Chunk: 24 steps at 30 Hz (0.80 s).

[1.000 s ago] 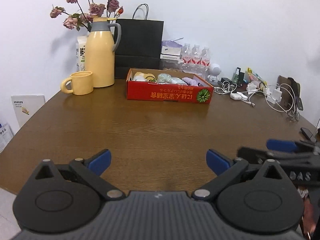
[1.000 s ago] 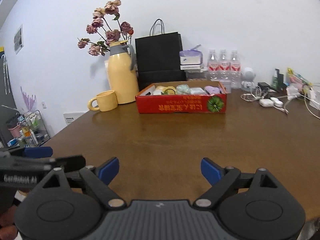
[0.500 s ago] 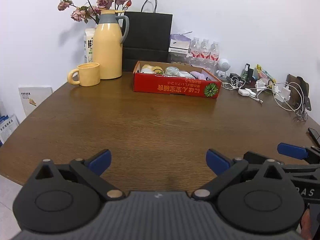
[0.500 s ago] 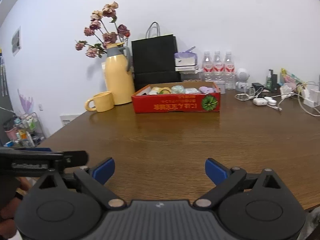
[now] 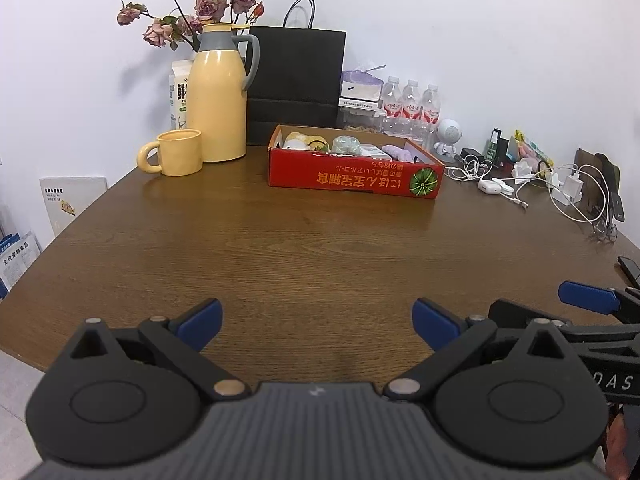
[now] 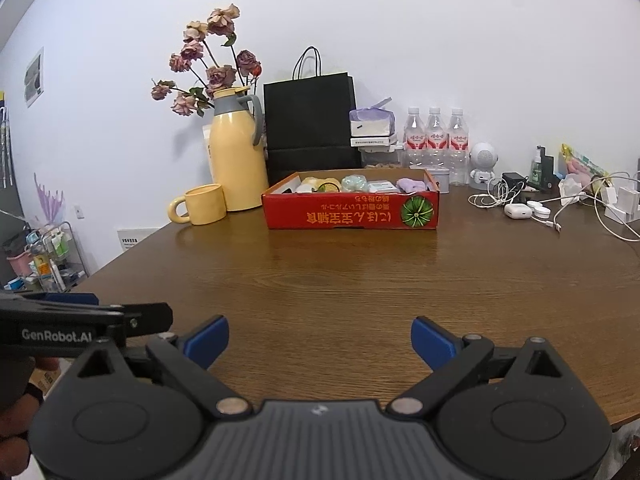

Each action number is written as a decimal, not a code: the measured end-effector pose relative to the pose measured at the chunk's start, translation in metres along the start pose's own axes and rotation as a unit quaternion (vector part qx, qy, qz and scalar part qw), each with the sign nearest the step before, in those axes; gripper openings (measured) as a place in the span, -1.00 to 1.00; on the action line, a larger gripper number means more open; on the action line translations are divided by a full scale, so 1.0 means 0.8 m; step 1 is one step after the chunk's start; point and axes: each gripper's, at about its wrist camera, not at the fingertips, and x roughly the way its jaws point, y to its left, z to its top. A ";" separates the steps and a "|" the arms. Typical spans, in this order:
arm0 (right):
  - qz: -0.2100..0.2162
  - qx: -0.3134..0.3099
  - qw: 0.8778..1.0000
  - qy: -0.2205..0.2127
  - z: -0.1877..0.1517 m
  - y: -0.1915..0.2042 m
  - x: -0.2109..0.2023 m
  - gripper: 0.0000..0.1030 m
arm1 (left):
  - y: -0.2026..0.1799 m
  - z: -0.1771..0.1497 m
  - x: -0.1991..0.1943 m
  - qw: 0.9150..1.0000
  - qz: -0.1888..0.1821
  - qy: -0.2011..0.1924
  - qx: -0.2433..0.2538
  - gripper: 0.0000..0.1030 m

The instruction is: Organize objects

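Note:
A red cardboard box with several small items inside sits at the back of the brown table. A yellow mug and a yellow thermos jug stand to its left. My left gripper is open and empty over the near table edge. My right gripper is open and empty, also near the front edge. Each gripper shows at the side of the other's view.
A black paper bag, water bottles, a tissue pack and a small white robot figure line the back wall. Cables, chargers and earbud cases lie at the right. A phone lies at the right edge.
Both grippers have tilted and shifted slightly, so the box and jug sit lower and closer in view. Both stay open and empty.

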 end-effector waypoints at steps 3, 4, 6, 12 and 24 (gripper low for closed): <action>-0.002 0.001 1.000 0.005 0.000 0.000 0.001 0.90 | 0.001 0.000 0.001 1.000 0.001 0.004 -0.003 1.00; -0.003 0.001 1.000 0.005 0.000 -0.001 0.001 0.90 | 0.001 0.000 0.001 1.000 0.001 0.004 -0.002 1.00; -0.007 0.002 1.000 0.003 0.001 -0.001 0.000 0.90 | 0.002 0.000 0.000 1.000 -0.002 0.004 -0.002 1.00; -0.009 0.005 1.000 0.005 0.000 -0.003 0.001 0.90 | 0.001 -0.001 0.000 1.000 -0.002 0.003 0.001 1.00; -0.011 0.005 1.000 0.010 -0.002 -0.002 0.002 0.96 | 0.003 -0.001 -0.001 1.000 -0.003 -0.003 -0.001 1.00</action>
